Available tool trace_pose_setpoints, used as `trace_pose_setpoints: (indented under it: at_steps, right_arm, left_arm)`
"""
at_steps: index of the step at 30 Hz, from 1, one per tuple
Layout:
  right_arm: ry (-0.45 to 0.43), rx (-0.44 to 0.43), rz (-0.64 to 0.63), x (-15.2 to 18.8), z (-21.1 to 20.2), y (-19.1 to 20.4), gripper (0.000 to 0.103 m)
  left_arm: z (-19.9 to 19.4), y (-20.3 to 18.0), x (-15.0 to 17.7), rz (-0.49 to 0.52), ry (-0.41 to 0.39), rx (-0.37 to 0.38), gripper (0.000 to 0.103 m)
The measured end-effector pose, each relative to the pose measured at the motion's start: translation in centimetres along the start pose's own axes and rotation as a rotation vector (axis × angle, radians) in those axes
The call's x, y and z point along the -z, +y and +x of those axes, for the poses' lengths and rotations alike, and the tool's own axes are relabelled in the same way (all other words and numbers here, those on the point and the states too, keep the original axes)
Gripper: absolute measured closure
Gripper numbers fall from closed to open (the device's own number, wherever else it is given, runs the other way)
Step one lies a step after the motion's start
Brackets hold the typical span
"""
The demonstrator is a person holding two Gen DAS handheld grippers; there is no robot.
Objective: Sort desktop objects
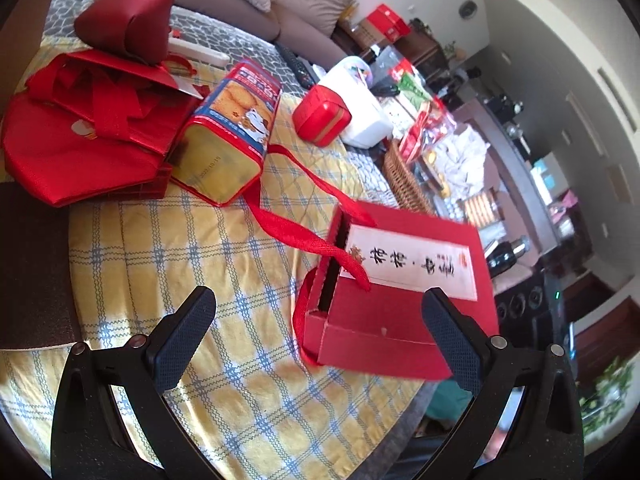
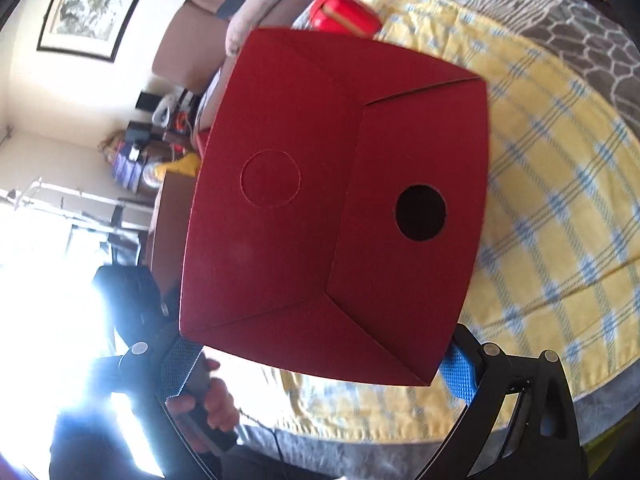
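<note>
The right claw is carrying the red gift box clamped between its jaws above the desk, likely needing a clear landing spot, while the left claw is hanging wide and empty.

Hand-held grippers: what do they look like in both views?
Left hand-held gripper: black frame, silver rivets, dark navy textured pads. Right hand-held gripper: same black frame and rivets; one pad dark, the other looks bright blue, perhaps from lighting. No cables or sleeves discernible.
</note>
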State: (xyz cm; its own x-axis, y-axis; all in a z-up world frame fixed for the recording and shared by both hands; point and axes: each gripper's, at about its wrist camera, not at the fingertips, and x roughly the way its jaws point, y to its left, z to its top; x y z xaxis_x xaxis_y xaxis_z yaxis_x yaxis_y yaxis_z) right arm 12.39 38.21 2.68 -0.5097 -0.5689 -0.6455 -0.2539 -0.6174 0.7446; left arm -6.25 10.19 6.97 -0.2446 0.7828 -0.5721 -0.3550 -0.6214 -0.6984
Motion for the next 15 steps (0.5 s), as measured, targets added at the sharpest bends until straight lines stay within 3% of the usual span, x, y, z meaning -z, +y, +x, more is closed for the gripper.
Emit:
trace_pose_setpoints:
  at_steps: [5,11,15]
  right_arm:
    - [0.09,0.009,-0.028,1.8,0.5,0.8,0.0]
    - [0.156,0.092,-0.112,4.9,-0.4,1.8,0.0]
    - [0.099,0.165,-0.175,5.8,-2.9,2.4,0.0]
  left_arm:
    - [1.0,0.7,-0.3,-0.039,0.014,0.002,0.0]
    - [1.9,0.1,0.4,-0.016,0.044,-0.004,0.0]
    - [1.9,-0.2,0.5,-0.01,0.041,0.002,0.0]
